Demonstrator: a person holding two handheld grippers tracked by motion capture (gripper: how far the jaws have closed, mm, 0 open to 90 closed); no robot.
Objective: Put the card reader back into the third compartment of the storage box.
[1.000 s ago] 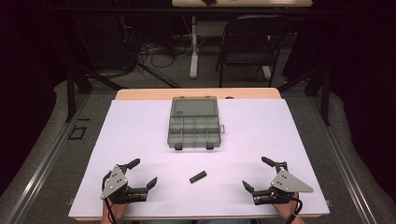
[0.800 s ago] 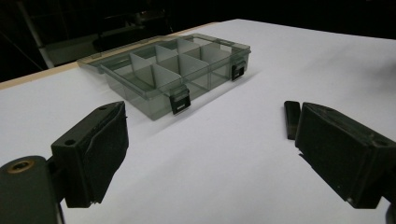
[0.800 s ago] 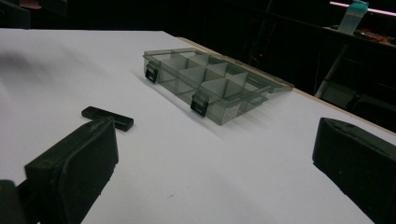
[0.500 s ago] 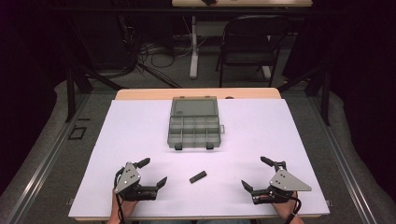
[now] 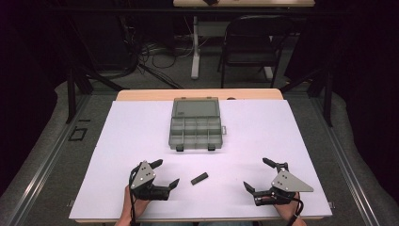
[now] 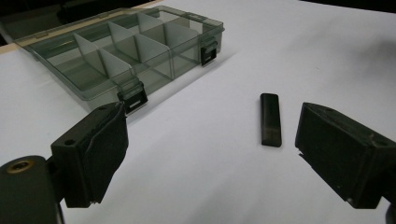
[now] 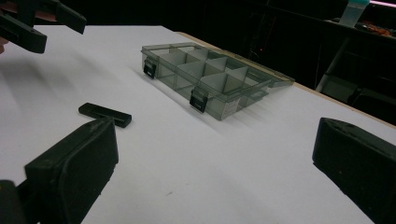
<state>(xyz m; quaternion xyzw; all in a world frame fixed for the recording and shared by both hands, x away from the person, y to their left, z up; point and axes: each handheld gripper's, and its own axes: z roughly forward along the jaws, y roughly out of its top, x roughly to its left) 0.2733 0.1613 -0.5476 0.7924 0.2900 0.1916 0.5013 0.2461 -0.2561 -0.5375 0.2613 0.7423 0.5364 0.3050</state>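
Near 6 o'clock on the white tabletop [image 5: 263, 127]: small black bar [image 5: 199, 178] lying flat, just right of left tool [image 5: 163, 173], jaws spread and empty. Right tool [image 5: 256, 175] at 4 o'clock, likewise released, well apart from bar. Clear compartment box [image 5: 195, 127] open toward 12 o'clock. Likely step: grasping bar with left tool. Best done by turning jaws across the bar's narrow sides, lowering until tips nearly touch the tabletop, then closing squarely at mid-length.
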